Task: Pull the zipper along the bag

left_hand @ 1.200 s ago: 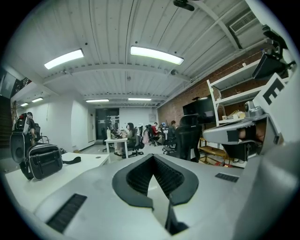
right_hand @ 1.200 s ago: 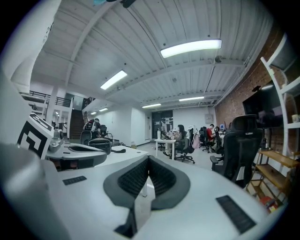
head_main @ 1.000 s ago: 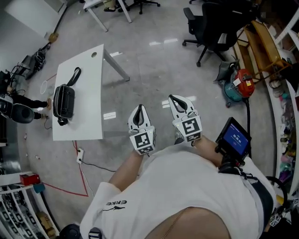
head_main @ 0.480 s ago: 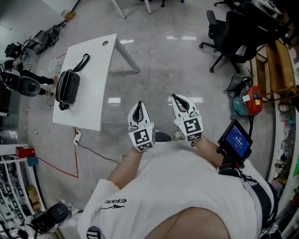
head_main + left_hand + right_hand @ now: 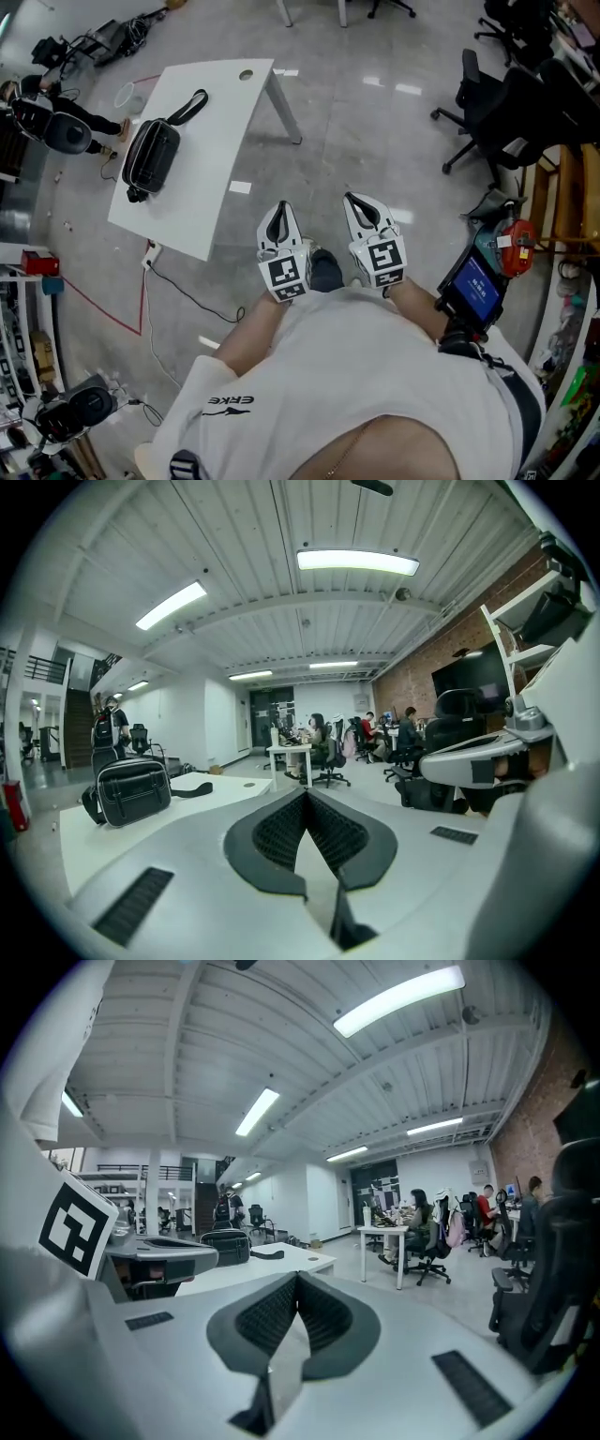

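Head view: black bag (image 5: 152,157) lies at far left on the white table (image 5: 225,122), well apart from me. My left gripper (image 5: 278,212) and right gripper (image 5: 360,204) hang side by side, jaws pressed together, empty. Bag looks soft and light, likely to slide: pin one end, pinch the zipper pull, too small to see yet.

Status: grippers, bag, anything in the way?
Left gripper shut, empty; right gripper same. Bag on table, untouched, ahead-left. Only floor between.
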Available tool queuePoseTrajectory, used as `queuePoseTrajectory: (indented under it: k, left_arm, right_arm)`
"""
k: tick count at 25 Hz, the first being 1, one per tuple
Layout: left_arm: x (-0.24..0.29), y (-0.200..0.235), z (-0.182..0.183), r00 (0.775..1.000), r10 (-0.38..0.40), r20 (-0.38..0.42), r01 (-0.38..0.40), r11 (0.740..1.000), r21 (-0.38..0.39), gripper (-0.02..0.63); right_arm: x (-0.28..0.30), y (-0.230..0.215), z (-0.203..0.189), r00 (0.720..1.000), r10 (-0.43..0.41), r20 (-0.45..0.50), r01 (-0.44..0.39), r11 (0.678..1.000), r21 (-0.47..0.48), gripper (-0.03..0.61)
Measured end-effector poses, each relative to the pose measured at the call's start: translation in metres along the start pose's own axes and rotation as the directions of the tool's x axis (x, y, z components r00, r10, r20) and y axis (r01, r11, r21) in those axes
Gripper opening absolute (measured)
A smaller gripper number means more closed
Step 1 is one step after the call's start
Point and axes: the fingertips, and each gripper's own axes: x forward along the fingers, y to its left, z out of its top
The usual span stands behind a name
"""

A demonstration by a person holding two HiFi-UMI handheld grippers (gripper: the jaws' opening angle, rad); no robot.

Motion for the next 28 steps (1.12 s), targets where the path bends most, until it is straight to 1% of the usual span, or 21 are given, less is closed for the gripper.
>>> queuePoseTrajectory:
  k: [9,15,20,23,28]
  left_arm:
    - [0.07,0.081,0.014,0.994,0.113,-0.004,-0.114,0.992,-0.047,0.003]
    - [0.098,0.142,0.017,0.984,0.176,-0.011,-0.177,0.983,-0.048,0.004]
    - [0.113,0.192,0.014,0.972,0.233,-0.012,-0.233,0.971,-0.054,0.003]
    - [0.113,0.218,0.014,0.963,0.27,-0.012,-0.27,0.961,-0.064,0.003]
    - [0.099,0.253,0.005,0.937,0.347,-0.04,-0.35,0.933,-0.083,0.003]
  right_arm:
    - [0.102,0.007,0.033,0.995,0.101,-0.019,-0.102,0.993,-0.064,0.005]
    - [0.174,0.024,0.053,0.987,0.161,-0.019,-0.162,0.984,-0.074,0.005]
    - [0.225,0.045,0.063,0.979,0.205,-0.009,-0.205,0.976,-0.073,0.005]
    - [0.248,0.058,0.066,0.971,0.238,-0.007,-0.238,0.97,-0.053,0.005]
    - [0.271,0.082,0.074,0.95,0.312,-0.009,-0.312,0.949,-0.036,0.005]
